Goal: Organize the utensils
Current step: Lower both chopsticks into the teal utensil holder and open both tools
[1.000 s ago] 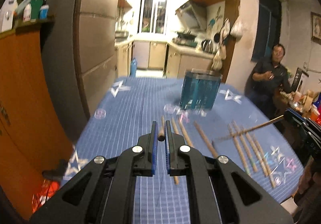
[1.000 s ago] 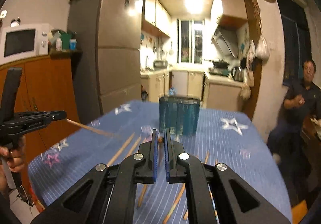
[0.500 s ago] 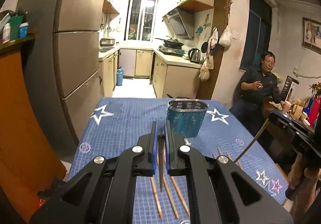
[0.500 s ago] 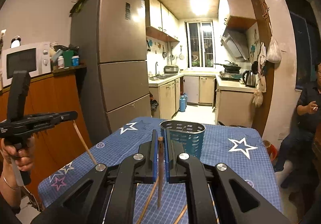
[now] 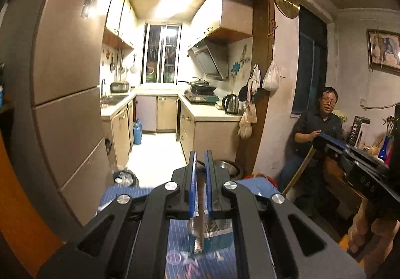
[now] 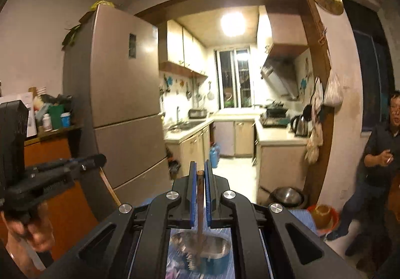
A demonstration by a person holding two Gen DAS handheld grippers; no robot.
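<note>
My left claw (image 5: 200,174) pinches a chopstick (image 5: 200,209) upright, its lower end over the blue holder (image 5: 215,241). My right claw (image 6: 199,176) clamps another chopstick (image 6: 200,204), hanging straight above the holder's (image 6: 215,261) open mouth.

A ceiling lamp (image 6: 232,24) at twelve o'clock is flooding the kitchen, glaring off the fridge (image 6: 120,94). Foregrounds are staying dim; fisheye edges are bending, darkening; right view is blurring slightly.
</note>
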